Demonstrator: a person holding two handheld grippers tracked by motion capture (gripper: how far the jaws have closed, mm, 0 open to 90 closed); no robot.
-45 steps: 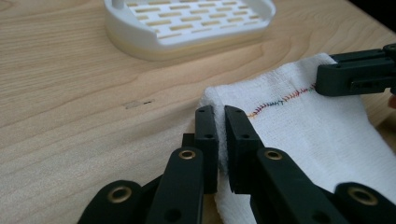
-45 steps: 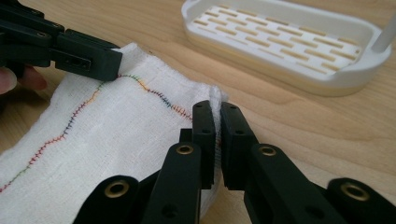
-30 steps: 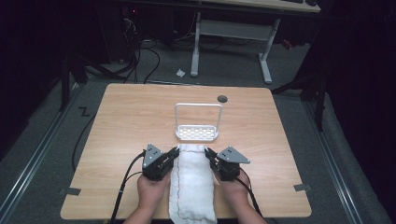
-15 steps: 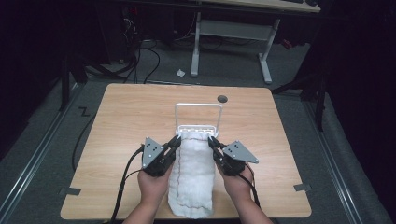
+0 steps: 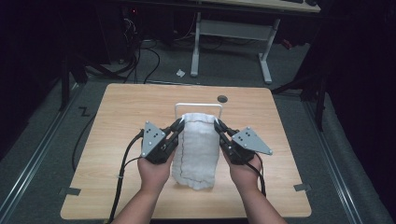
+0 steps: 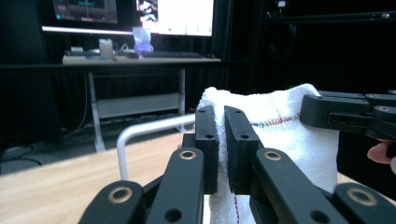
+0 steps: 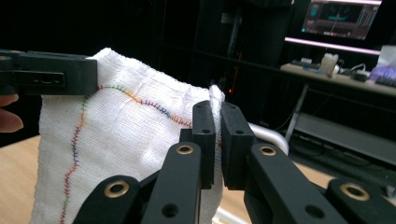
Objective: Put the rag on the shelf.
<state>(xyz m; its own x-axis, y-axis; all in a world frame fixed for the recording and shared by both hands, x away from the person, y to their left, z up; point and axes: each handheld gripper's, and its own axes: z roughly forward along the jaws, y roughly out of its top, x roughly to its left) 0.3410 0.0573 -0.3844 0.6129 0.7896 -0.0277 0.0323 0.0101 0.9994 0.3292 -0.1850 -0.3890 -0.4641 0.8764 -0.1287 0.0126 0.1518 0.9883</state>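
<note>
A white towel (image 5: 198, 149) with coloured stitching hangs between my two grippers above the wooden table (image 5: 121, 112). My left gripper (image 5: 179, 124) is shut on the towel's upper left corner and my right gripper (image 5: 217, 124) is shut on its upper right corner. In the left gripper view the towel (image 6: 285, 140) is pinched between the left gripper (image 6: 220, 140) jaws, with the right gripper (image 6: 331, 112) across from it. The right gripper view has the towel (image 7: 126, 135) edge clamped in the right gripper (image 7: 217, 135), while the left gripper (image 7: 56, 72) holds the far corner.
A white wire rack (image 5: 198, 105) with a raised rail stands on the table just behind the towel; its rail (image 6: 149, 128) curves up close to the jaws. A dark round hole (image 5: 222, 98) lies near the table's far edge. A desk with monitors stands beyond.
Both hands have risen, lifting the towel's held edge off the table. The towel lay flat a second ago and now hangs upright in front of the rack.
</note>
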